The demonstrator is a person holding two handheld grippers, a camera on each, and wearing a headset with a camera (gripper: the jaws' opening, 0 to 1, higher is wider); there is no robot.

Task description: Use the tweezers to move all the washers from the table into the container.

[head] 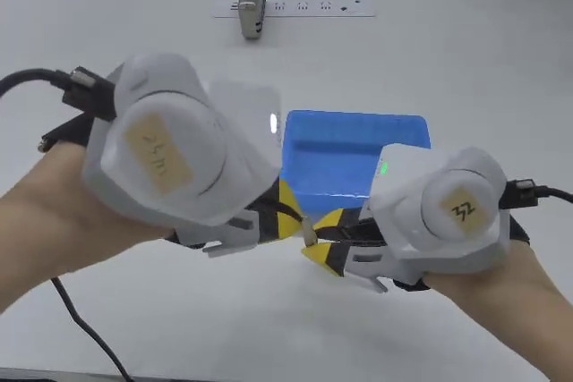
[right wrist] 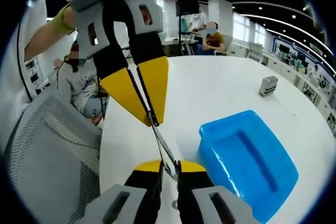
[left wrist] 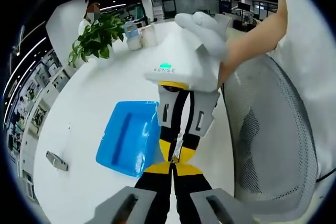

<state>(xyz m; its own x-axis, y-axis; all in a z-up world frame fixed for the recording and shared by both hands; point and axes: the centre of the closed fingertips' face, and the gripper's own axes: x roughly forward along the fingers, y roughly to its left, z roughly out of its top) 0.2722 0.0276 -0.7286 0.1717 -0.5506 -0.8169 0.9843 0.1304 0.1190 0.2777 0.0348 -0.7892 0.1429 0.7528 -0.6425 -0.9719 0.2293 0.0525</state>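
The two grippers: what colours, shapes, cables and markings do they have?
The left gripper and the right gripper each have a rounded white housing, black jaws with yellow tips, and a black cable. The right one's tan sticker reads 32.

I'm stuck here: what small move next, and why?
Probably open the left gripper and back off: its tongs and the right gripper's both pinch the thin metal tweezers, tip to tip beside the blue plastic container, so neither can aim them.

White rounded housings on left tool (head: 288, 210), right tool (head: 320, 252); yellow-tipped black jaws; black cables (head: 27, 78); tan numbered stickers (head: 159, 151).
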